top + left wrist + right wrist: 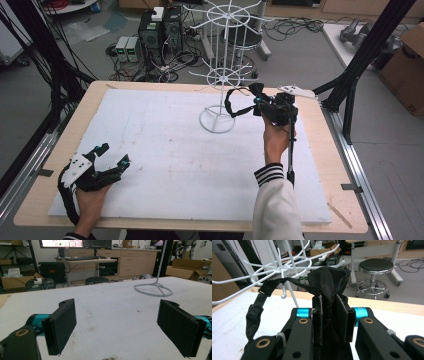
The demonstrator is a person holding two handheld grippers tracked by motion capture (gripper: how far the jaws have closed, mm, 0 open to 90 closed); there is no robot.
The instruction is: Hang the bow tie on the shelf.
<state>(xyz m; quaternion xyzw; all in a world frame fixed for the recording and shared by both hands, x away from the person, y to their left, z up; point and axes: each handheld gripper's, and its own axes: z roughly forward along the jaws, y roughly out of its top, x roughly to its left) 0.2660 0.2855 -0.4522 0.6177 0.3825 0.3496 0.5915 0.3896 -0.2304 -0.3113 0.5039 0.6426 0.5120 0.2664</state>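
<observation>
Presently we record the following at the table (pixel 60 200), a light wooden top covered by a white foam sheet (pixel 165 165).

Item one: the left gripper (pixel 111 154), held in the left hand (pixel 90 197) near the sheet's front left corner. We see its jaws standing wide apart with nothing between them; in the left gripper view its pads (pixel 62 325) face each other across bare, lightly stained foam.

Item two: the right gripper (pixel 260 102), held in the right hand (pixel 275 137) toward the far right of the sheet. Its jaws are clamped together on a bunched piece of black fabric (pixel 329 285), seen plainly in the right gripper view.

Item three: a black strap (pixel 253 315), joined to that fabric, looping out to the left of the jaws and hanging in the air.

Item four: a white wire display rack (pixel 220 75), standing on its ring base (pixel 216 120) at the far middle of the sheet. We note the fabric held just beside the rack's lower tier of hooks (pixel 269 267); whether the strap touches a hook we cannot tell.
</observation>
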